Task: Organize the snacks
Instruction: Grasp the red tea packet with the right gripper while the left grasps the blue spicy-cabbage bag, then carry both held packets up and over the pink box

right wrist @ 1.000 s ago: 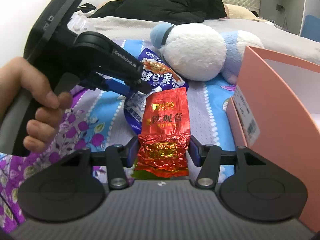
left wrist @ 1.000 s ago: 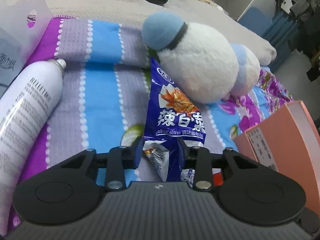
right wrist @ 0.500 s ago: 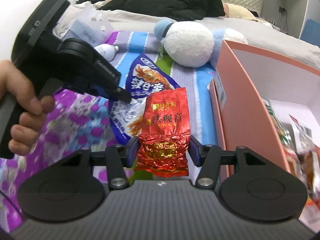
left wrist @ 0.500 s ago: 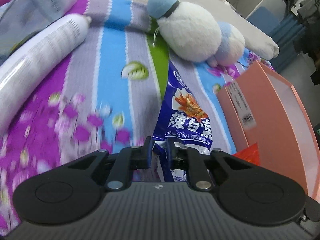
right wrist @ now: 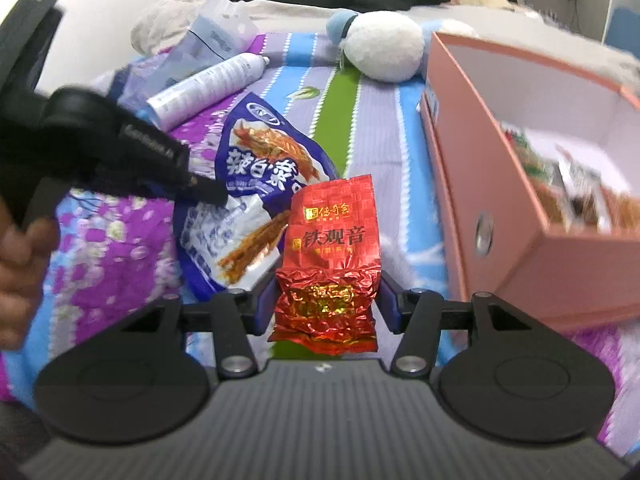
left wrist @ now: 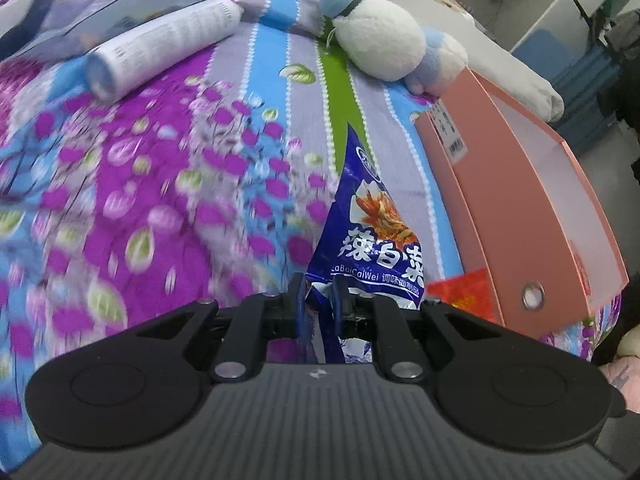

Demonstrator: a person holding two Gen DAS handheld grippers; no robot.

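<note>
Since the earlier frame, both packets have travelled from beside the white plush toy (left wrist: 380, 48) toward the open pink cardboard box (right wrist: 500, 216). The left gripper (left wrist: 318, 300) pinches the blue foil snack bag (left wrist: 372, 232) by its edge; its jaws have just been closing. The right gripper (right wrist: 326, 304) clamps the red foil tea packet (right wrist: 332, 252), aimed boxward for depositing.

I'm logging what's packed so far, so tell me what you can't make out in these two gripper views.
- Contents of the pink box, right wrist view: motion-blurred and cut off by the frame edge; only some wrappers show.
- Same box, left wrist view: its near wall hides the contents.
- Red foil packet, left wrist view: mostly hidden behind the blue snack bag.
- Print on the white spray can: too small and blurred.
</note>
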